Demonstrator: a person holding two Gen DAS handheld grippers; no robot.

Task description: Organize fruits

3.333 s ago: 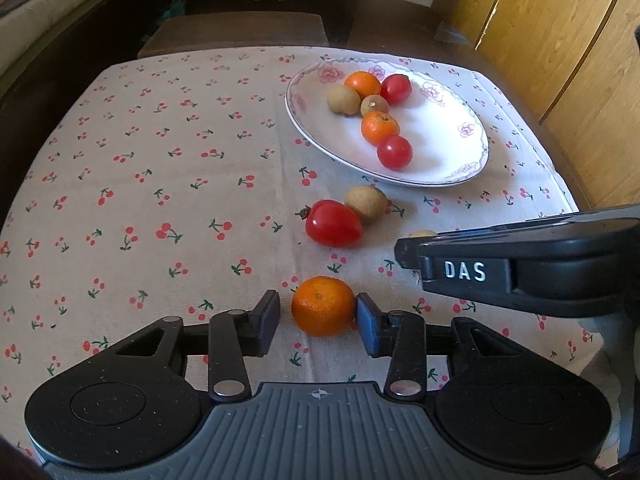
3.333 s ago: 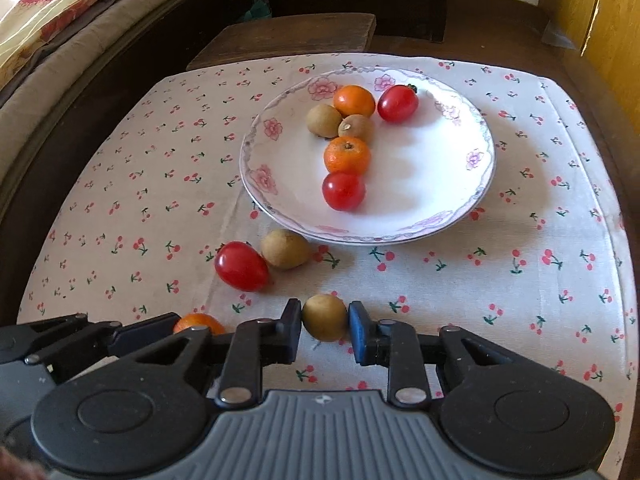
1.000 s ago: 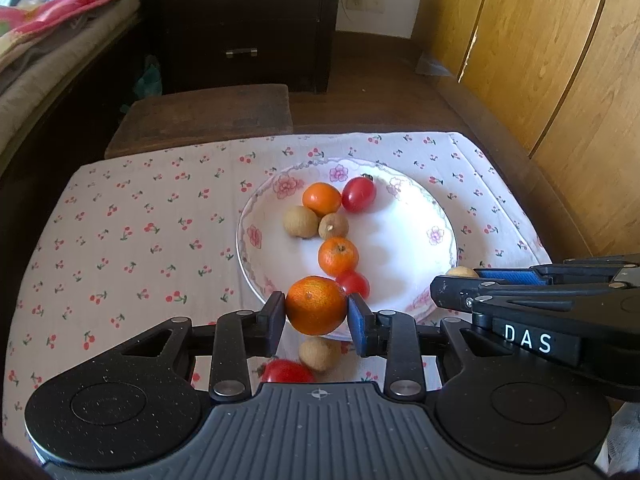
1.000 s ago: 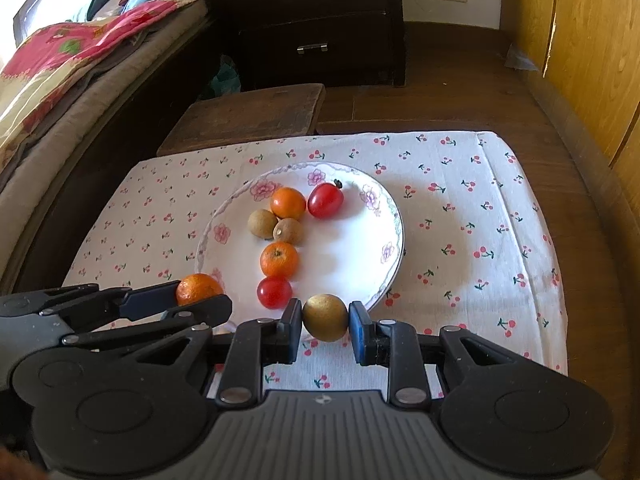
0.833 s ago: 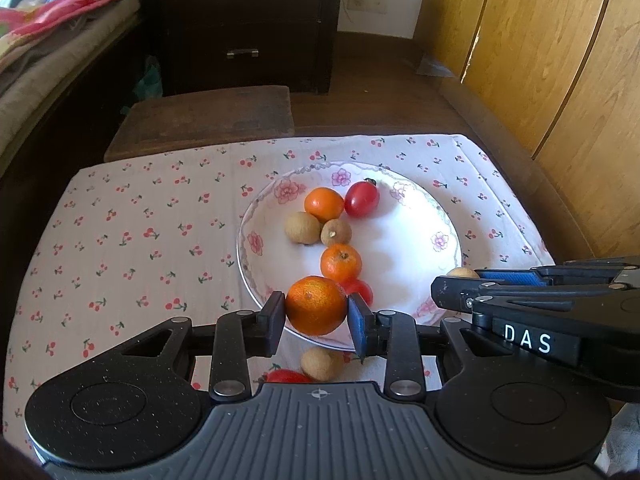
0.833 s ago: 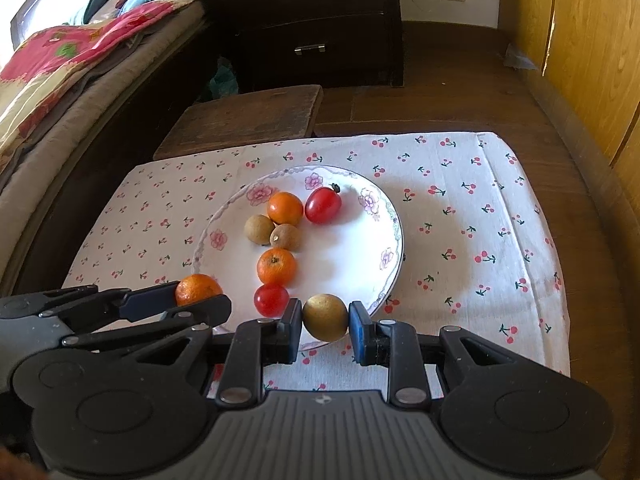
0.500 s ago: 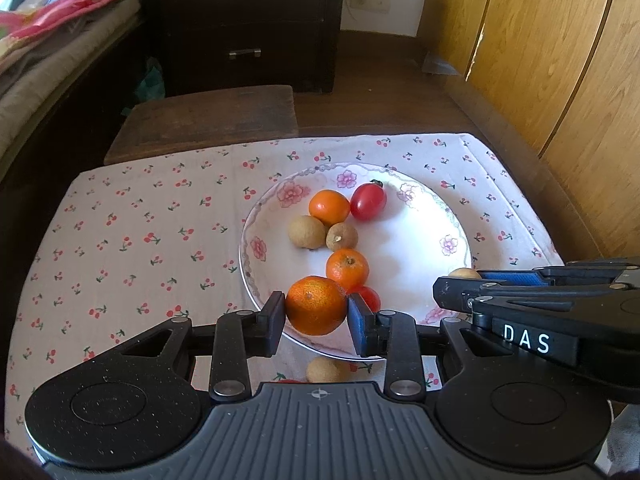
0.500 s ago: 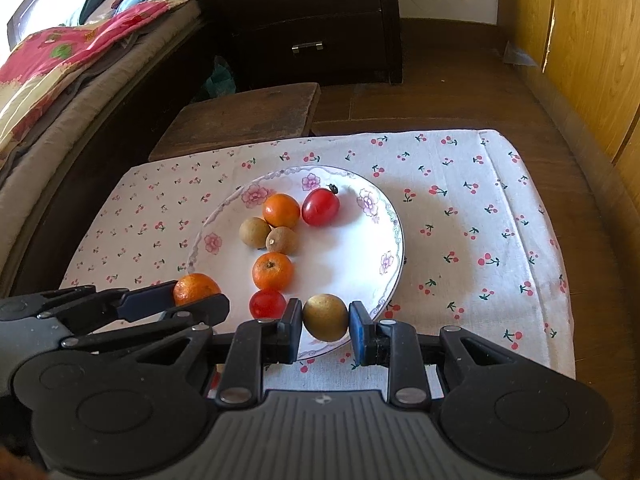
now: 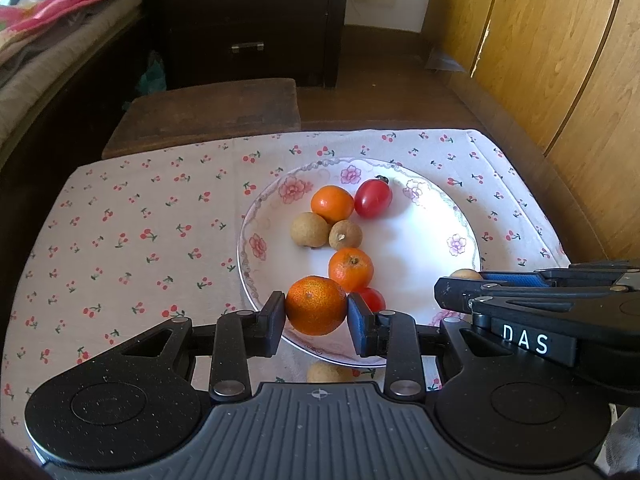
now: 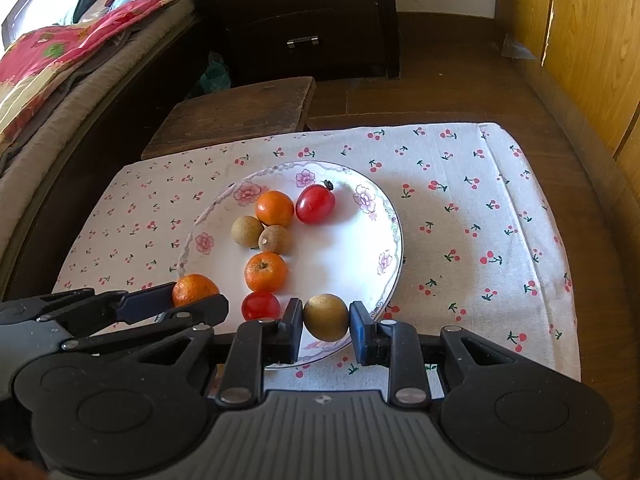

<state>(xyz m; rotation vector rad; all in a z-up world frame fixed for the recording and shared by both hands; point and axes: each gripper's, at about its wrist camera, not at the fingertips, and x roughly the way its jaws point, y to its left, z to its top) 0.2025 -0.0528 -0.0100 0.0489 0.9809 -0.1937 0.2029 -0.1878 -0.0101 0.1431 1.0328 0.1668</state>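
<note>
Cherry-print cloth (image 9: 132, 232) covers our little table, and a big white plate (image 9: 432, 216) with flowers on its rim sits in the middle of it. On the plate we see two oranges, two small brown fruits and two red tomatoes, mostly lined up down the middle. Our left gripper (image 9: 316, 314) is pinching an orange (image 9: 316, 305) tight between its two pads. Our right gripper (image 10: 326, 322) is pinching a brown fruit (image 10: 326, 317) the same way. Both fruits are up in the air over the near edge of the plate, side by side, orange on the left and brown fruit on the right. The plate lies straight ahead of both grippers and below them, so we think the next move is just down and a bit forward. The bare white part is on the right side, closer to our right gripper. One more brown fruit (image 9: 328, 372) is on the cloth just under the left gripper
</note>
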